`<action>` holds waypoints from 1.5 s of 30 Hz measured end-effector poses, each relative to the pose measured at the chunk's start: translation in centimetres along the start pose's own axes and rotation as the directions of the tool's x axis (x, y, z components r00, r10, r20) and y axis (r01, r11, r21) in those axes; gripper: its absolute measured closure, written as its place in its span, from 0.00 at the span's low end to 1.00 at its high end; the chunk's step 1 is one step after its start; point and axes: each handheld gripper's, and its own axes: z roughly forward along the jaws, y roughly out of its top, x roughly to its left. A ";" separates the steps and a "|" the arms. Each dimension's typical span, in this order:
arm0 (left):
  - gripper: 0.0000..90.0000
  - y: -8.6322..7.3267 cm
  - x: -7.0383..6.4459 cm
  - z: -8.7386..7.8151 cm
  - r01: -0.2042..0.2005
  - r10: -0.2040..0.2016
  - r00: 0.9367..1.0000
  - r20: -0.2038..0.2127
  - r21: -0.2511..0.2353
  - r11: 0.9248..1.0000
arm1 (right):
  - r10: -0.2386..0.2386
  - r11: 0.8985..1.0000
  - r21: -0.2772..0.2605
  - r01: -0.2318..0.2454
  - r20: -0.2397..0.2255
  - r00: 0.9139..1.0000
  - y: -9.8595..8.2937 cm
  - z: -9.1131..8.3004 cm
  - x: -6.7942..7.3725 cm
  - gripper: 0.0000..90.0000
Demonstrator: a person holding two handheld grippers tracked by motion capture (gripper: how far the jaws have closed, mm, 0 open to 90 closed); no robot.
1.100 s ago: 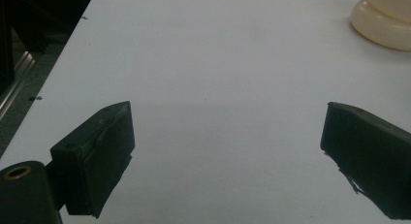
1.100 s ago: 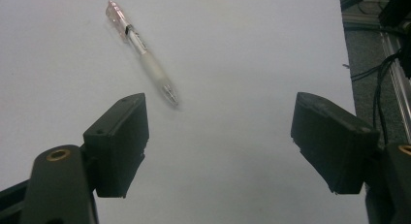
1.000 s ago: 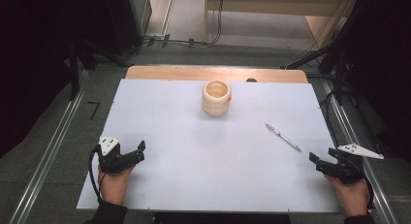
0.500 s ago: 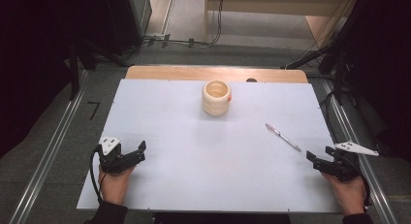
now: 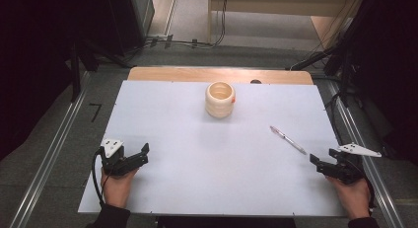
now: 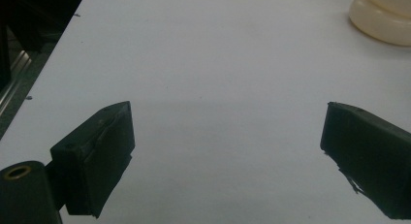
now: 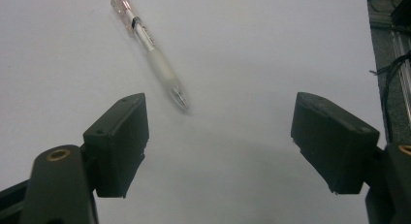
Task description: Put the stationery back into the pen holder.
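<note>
The right tongs (image 5: 320, 165) sit low at the right of the high view, jaws spread wide and empty, pointing up and left toward the pen (image 5: 288, 139) that lies slantwise on the white table (image 5: 197, 154) just beyond them. In the right gripper view the pen (image 7: 150, 52) runs from the upper left down toward the middle of the frame, its clear tip near the gap between the jaws but not yet inside it. The left tongs (image 5: 140, 155), at the lower left of the high view, are also spread wide and hold nothing; a cream ribbed cup (image 5: 220, 98) stands upright well apart from both, in the upper middle.

The step in hand looks like the reach for the pen. To do it well, the right tongs should come forward low over the table and turn so the jaws stand across the barrel, not along it. Aim for the white grip section, where the body is thickest. Close gently, since a thin round pen is likely to roll or skid away from a one-sided touch.
</note>
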 end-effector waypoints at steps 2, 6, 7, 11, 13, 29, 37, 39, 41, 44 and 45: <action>0.07 0.0 0.0 0.0 0.001 -0.001 1.000 0.001 0.000 1.000 | -0.006 1.000 0.002 0.006 0.002 1.000 0.0 0.1 0.0 0.22; 0.07 0.0 0.0 0.0 0.001 -0.001 1.000 0.000 0.000 1.000 | -0.010 1.000 0.005 0.010 0.003 1.000 0.1 0.3 0.1 0.22; 0.07 0.0 0.0 0.0 0.001 -0.001 1.000 0.000 0.000 1.000 | -0.010 1.000 0.005 0.010 0.003 1.000 0.1 0.3 0.1 0.22; 0.07 0.0 0.0 -0.1 0.000 0.000 1.000 -0.001 0.000 1.000 | -0.017 1.000 0.006 0.017 0.001 1.000 0.2 0.4 0.3 0.22; 0.07 0.0 0.1 -0.1 0.000 0.000 1.000 -0.001 0.001 1.000 | -0.022 1.000 0.005 0.022 0.000 1.000 0.3 0.5 0.3 0.22; 0.07 -0.1 0.0 -0.1 0.000 0.000 1.000 -0.002 0.002 1.000 | -0.041 0.999 0.015 0.041 -0.003 0.999 0.7 1.1 0.8 0.22; 0.07 0.0 0.0 -0.1 0.000 0.000 1.000 -0.002 0.002 1.000 | -0.051 0.998 0.024 0.051 -0.009 0.999 0.9 1.4 1.1 0.22; 0.07 -0.1 0.0 -0.1 0.000 0.000 1.000 -0.001 0.001 1.000 | -0.052 0.998 0.028 0.053 -0.010 0.999 1.0 1.6 1.2 0.22; 0.07 0.0 0.0 -0.1 -0.001 0.001 1.000 -0.001 0.001 1.000 | -0.055 0.998 0.031 0.055 -0.009 0.998 1.0 1.7 1.2 0.22; 0.07 0.0 0.1 -0.1 0.000 0.000 1.000 -0.001 0.002 1.000 | -0.056 0.998 0.033 0.057 -0.008 0.998 1.1 1.8 1.2 0.22; 0.07 -0.1 0.0 -0.1 0.000 0.000 1.000 -0.001 0.002 1.000 | -0.057 0.998 0.036 0.058 -0.008 0.998 1.1 1.9 1.3 0.22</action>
